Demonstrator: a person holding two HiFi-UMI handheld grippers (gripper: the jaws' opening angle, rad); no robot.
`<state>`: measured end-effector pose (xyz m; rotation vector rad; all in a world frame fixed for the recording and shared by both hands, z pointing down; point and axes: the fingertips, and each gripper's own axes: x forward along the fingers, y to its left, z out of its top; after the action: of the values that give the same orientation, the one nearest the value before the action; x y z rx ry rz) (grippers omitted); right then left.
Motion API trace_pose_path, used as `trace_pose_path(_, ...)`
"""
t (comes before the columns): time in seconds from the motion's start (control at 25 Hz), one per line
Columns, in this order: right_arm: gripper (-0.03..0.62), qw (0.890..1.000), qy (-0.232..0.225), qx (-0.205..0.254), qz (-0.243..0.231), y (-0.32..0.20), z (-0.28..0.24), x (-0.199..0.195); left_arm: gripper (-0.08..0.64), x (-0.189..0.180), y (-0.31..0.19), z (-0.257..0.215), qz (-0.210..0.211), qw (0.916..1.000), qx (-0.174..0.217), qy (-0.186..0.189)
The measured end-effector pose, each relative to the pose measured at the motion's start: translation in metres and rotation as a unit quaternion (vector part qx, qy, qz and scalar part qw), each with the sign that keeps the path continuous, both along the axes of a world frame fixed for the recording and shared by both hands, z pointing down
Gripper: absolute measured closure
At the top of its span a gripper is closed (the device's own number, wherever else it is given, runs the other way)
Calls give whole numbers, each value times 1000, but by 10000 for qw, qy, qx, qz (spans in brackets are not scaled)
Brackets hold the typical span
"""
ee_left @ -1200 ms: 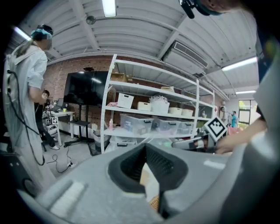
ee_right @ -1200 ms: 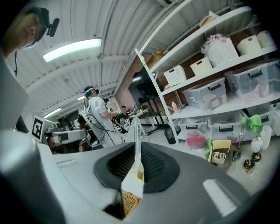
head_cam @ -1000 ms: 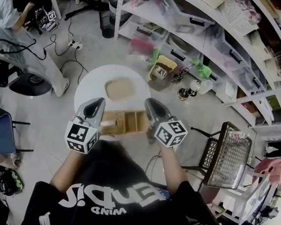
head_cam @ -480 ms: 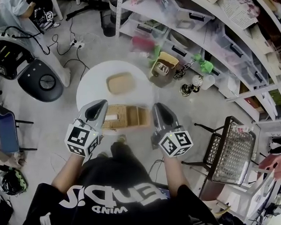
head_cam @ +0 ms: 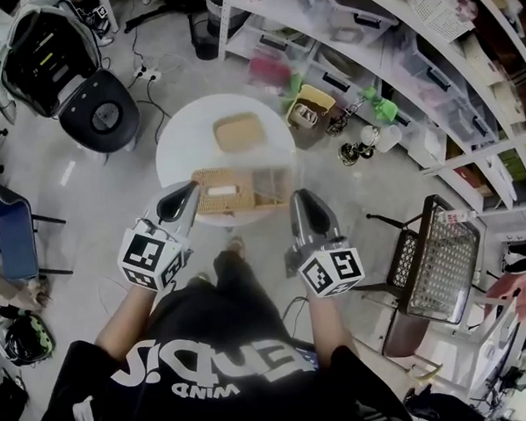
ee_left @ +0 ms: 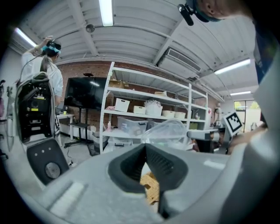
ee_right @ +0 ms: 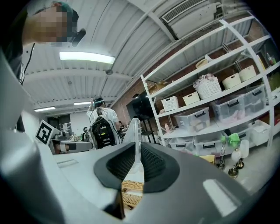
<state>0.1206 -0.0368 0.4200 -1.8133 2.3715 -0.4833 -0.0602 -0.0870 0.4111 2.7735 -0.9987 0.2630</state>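
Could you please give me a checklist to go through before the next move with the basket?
1. Jaws of the left gripper shut on the basket rim: ok.
2. Jaws of the right gripper shut on the basket's other end, clear plastic pinched too: ok.
3. The basket held level: cannot tell.
4. The basket over the near edge of the round table: ok.
5. The tan tray on the table apart from the basket: ok.
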Motion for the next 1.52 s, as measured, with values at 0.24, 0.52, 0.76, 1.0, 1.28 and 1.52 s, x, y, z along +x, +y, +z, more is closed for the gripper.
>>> trace_pose_path(0.24, 551, 9997, 116, 109, 178, 59, -10, -38, 558, -36, 46, -8, 106, 9998, 115, 147)
trace_pose_path(0.52, 551, 9989, 190, 49, 434, 119, -17, -64, 558, -56, 95, -14, 268, 9993, 179, 195)
trace_pose_path(0.76, 551, 9985, 266, 48, 477, 154, -21, -64, 558, -51, 124, -13, 294, 9992, 169, 205)
trace_pose_path(1.0, 549, 9970, 310, 107, 707, 181, -12, -54, 558, -47, 145, -14, 136, 9992, 248, 288)
trace_pose_path(1.28, 549, 9962, 303, 21, 815, 191, 7, -25, 558, -19, 153, -1, 56, 9996, 197, 174)
trace_pose_path(1.52, 549, 9963, 266, -74, 820, 186, 15, -22, 558, -15, 153, 3, -1, 9996, 227, 145)
